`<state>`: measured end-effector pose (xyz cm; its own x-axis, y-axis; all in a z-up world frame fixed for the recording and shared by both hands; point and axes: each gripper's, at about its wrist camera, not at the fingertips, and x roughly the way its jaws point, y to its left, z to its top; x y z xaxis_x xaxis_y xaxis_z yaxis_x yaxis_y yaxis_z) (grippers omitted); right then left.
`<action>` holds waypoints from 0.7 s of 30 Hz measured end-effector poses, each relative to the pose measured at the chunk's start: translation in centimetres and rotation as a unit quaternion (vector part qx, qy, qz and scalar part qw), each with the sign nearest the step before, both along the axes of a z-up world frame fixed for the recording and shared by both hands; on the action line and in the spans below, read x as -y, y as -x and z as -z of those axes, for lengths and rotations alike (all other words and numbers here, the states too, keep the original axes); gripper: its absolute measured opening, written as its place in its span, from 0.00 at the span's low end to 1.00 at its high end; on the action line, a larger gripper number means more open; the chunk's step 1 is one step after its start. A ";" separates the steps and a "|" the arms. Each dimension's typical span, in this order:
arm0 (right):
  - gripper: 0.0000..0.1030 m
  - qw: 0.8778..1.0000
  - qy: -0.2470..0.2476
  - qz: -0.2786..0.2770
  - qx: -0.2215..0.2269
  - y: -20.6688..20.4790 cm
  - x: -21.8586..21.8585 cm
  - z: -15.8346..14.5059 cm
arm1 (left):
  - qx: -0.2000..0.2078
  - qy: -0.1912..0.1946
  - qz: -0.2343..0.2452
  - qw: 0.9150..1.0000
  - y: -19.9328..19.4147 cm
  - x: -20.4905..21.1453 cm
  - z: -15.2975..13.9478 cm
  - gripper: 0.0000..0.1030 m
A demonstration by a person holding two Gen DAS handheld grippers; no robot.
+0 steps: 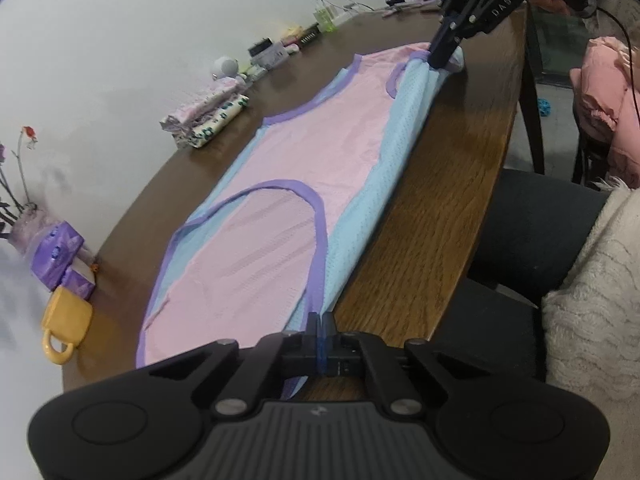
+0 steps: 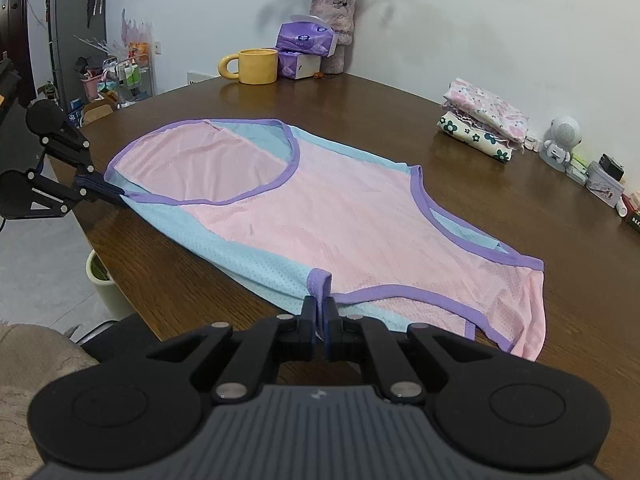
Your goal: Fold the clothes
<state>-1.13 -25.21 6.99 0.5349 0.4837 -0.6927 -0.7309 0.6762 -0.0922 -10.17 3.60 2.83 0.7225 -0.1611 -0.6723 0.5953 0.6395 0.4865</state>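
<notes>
Both tongs, left (image 1: pixel 321 322) and right (image 2: pixel 319 312), were pinched closed on the near blue edge of the vest (image 2: pixel 320 208), which lay flat on the table (image 2: pixel 520 240). Thin, limp mesh, probably slippery; best gripped by its purple trim.

There was one vest (image 2: pixel 320 208), one yellow mug (image 2: pixel 256 66), two purple tissue packs (image 2: pixel 306 38), one vase (image 2: pixel 334 16), two folded cloths (image 2: pixel 484 120) and two grippers (image 2: pixel 319 312).

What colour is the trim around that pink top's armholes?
Purple trim edges the top; clearest in the right wrist view.
</notes>
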 end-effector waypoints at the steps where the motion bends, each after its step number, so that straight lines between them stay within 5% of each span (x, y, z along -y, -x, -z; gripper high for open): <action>1: 0.03 1.000 0.001 0.000 0.000 0.0 -0.1 0.0 | 0.001 0.005 -0.007 1.000 -0.1 0.0 -0.1 0.00; 10: 0.03 1.000 0.006 0.010 0.012 -0.8 -0.6 -0.7 | 0.023 -0.013 -0.020 0.999 -2.3 0.8 -1.5 0.00; 21: 0.03 0.999 0.028 0.037 -0.009 -6.9 -2.2 0.1 | 0.001 -0.020 -0.048 0.999 -8.8 1.5 -1.2 0.00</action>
<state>5.79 -22.97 6.94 0.5554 0.4032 -0.7273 -0.6811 0.7224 -0.1195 -1.34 2.10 4.08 0.7346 -0.0634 -0.6756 0.5312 0.6733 0.5144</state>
